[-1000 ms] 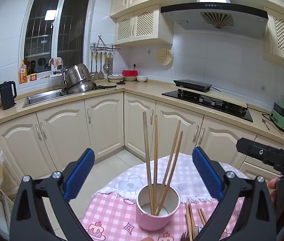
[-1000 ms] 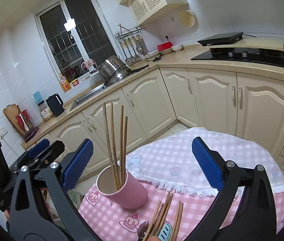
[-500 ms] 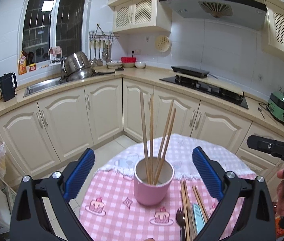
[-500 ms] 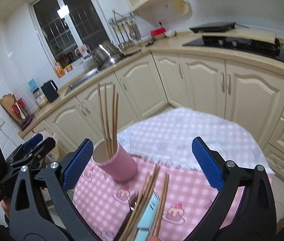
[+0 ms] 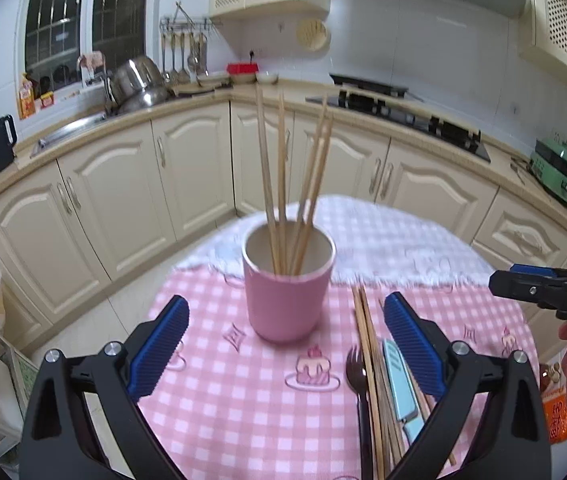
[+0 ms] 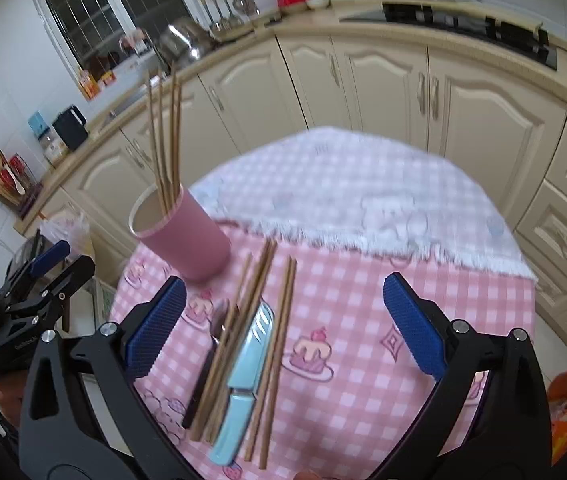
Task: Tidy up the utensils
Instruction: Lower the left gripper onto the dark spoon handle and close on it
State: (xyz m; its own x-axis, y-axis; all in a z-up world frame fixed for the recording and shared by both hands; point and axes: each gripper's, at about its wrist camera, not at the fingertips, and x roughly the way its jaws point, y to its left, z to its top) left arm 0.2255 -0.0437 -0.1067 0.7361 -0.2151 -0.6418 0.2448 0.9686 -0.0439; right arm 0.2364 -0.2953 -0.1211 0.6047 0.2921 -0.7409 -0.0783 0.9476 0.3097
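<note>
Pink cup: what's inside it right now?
The pink cup holds four wooden chopsticks standing upright, leaning against its rim. The cup's wall hides their lower ends and the bottom, so anything small lying down there cannot be seen.

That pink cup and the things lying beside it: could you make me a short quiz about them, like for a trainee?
1. True or false: the pink cup stands upright on the checked tablecloth.
2. What stands inside the cup?
A. spoons
B. chopsticks
C. nothing
3. Which item among the loose chopsticks on the cloth has a light blue handle?

Key:
1. True.
2. B: several chopsticks in the cup lean against its rim.
3. The knife. A dark fork lies there too. Both the left gripper and the right gripper are open and hold nothing.
</note>
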